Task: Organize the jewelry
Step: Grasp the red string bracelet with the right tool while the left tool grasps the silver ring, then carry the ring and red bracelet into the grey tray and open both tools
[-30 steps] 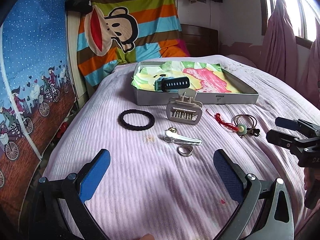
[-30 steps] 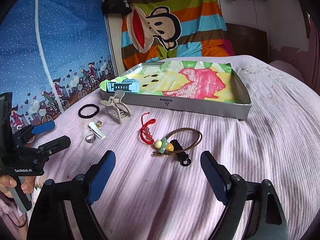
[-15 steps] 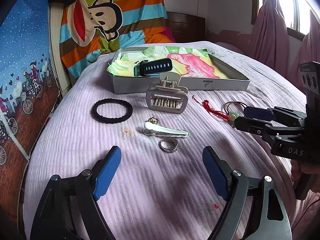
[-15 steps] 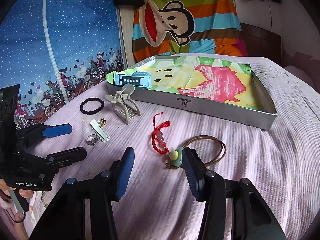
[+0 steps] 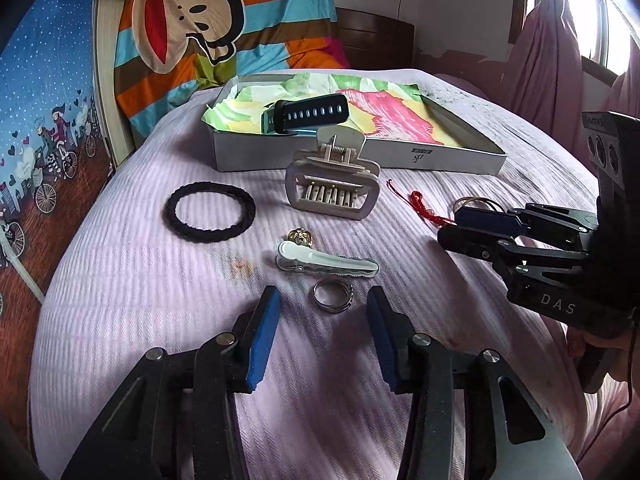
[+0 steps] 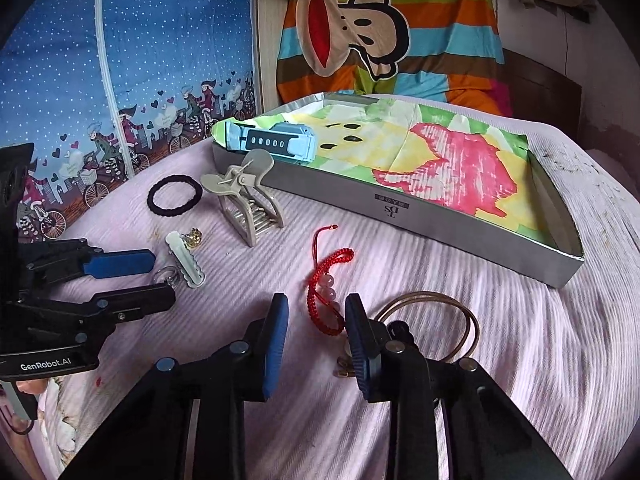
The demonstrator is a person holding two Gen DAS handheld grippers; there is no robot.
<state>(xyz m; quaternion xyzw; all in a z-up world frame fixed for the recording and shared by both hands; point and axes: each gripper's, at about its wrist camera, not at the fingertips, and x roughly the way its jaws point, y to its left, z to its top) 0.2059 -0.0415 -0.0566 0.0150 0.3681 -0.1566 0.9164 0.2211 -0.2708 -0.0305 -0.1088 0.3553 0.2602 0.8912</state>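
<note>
My left gripper (image 5: 322, 300) is open low over the bed, its blue pads either side of a silver ring (image 5: 332, 295). Just beyond lie a white hair clip (image 5: 326, 262), a small gold earring (image 5: 299, 235), a black hair tie (image 5: 211, 212) and a beige claw clip (image 5: 332, 188). My right gripper (image 6: 316, 308) is open but narrow around the near end of a red cord bracelet (image 6: 328, 280). A brown cord loop (image 6: 436, 316) with a bead charm lies partly under its right finger. The grey tray (image 6: 440, 224) holds a watch (image 6: 272, 142).
The tray is lined with colourful paper (image 5: 360, 100) and sits at the far side of the pink striped bedspread (image 5: 140, 280). A striped monkey blanket (image 5: 208, 28) and a blue curtain (image 6: 120, 60) stand behind. Pink curtains (image 5: 560, 60) hang at the right.
Both grippers have moved forward and down and narrowed. The left now brackets the ring; the right shifted left from the bead charm to the red bracelet.
</note>
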